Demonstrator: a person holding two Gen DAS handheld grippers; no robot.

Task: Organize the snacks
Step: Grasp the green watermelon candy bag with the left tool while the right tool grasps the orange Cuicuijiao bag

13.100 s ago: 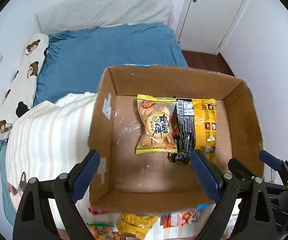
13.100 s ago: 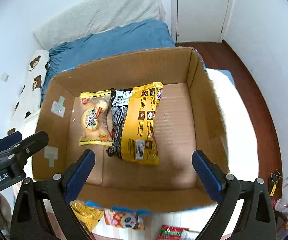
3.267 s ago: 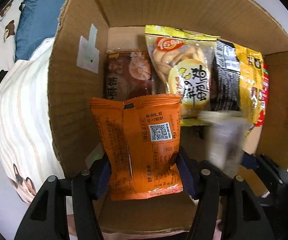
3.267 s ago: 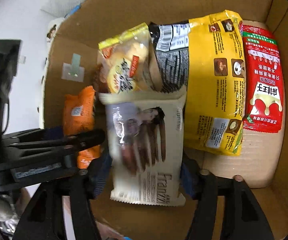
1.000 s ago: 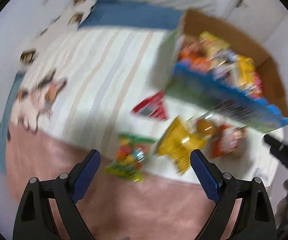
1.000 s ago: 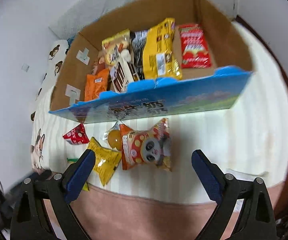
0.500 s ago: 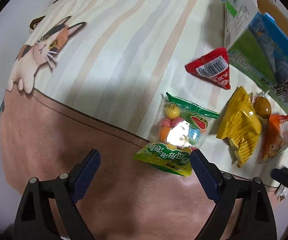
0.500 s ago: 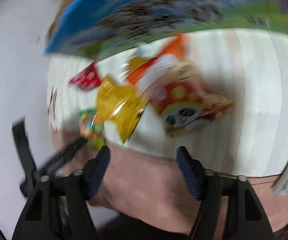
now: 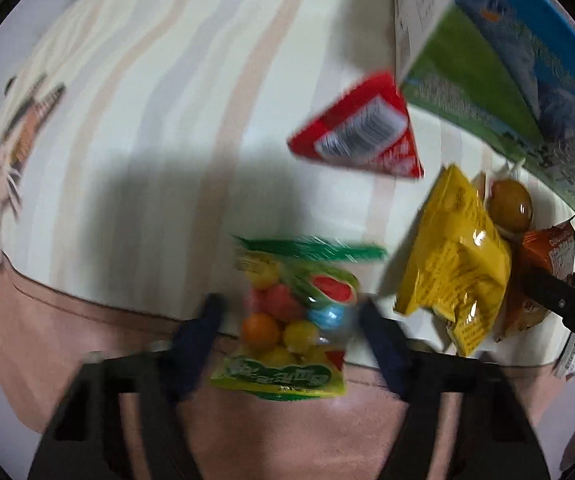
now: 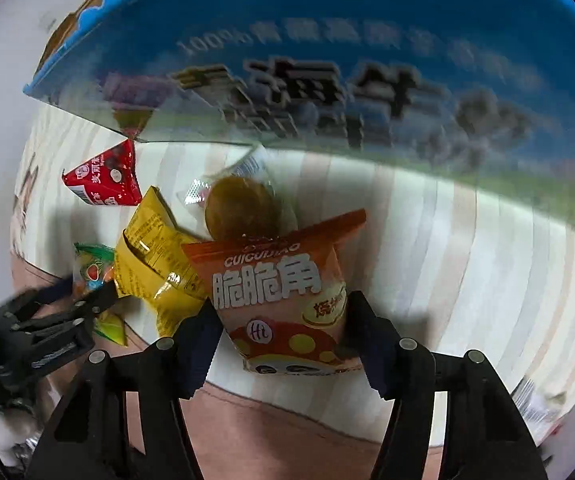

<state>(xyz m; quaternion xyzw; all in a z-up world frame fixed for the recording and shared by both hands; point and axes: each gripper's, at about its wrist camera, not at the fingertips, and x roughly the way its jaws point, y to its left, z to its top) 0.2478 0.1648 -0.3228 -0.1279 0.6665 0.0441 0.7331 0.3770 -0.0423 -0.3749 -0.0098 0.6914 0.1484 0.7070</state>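
Note:
A green bag of coloured fruit candies [image 9: 287,312] lies on the striped blanket between the fingers of my left gripper [image 9: 291,324]. Its jaws are closing; the right pad is at the bag's edge, and a small gap shows at the left pad. An orange panda snack bag [image 10: 275,280] stands between the fingers of my right gripper [image 10: 279,320]. Those jaws are closing too, and both pads touch the bag's sides. The left gripper [image 10: 87,300] also shows in the right wrist view, low at the left.
A yellow bag [image 10: 151,268], a brown round snack in clear wrap [image 10: 239,208] and a red triangular packet [image 10: 105,182] lie close by. The snack box's blue and green outer wall [image 10: 327,60] rises just behind them. The blanket's pink band [image 9: 47,340] runs along the near edge.
Both grippers have sunk toward the blanket. The left jaws have narrowed around the candy bag. The right jaws have come in onto the orange panda bag.

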